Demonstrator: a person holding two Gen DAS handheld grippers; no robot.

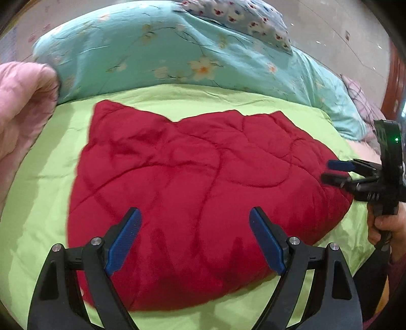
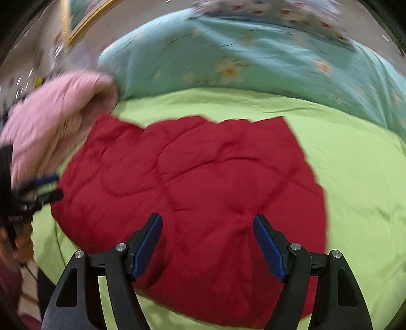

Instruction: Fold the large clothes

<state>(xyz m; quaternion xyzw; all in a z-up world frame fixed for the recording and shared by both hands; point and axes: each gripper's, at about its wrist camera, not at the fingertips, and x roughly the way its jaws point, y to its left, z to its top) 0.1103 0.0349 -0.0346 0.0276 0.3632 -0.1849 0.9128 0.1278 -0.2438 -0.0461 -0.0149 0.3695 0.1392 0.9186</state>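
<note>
1. Lying across the middle of both frames is the red quilted garment (image 1: 198, 182), spread flat and folded into a rounded block on the lime-green sheet (image 1: 38, 203).
2. The left gripper (image 1: 194, 236) is hovering at the bottom centre of the left wrist view, its jaws standing wide apart with the red fabric showing between them; nothing is being held.
3. The blue pads (image 1: 124, 241) of the left gripper are facing each other over the near part of the garment; whether they are touching the fabric cannot be told.
4. The right gripper (image 2: 207, 243) is sitting at the bottom centre of the right wrist view, its jaws also spread wide and holding nothing.
5. In the left wrist view, the right gripper (image 1: 332, 171) is appearing at the right edge of the frame, next to the garment's right border, with a hand (image 1: 385, 226) gripping its handle.
6. In the right wrist view, the left gripper (image 2: 50, 186) is appearing blurred at the left edge of the frame, just beside the garment's left border.
7. A pink quilted item (image 1: 22, 106) is lying at the upper left of both frames, next to the garment's far-left corner.
8. A teal floral duvet (image 1: 162, 48) is running along the top of the frames behind the sheet, with a red-dotted white pillow (image 1: 243, 15) resting on it.
</note>
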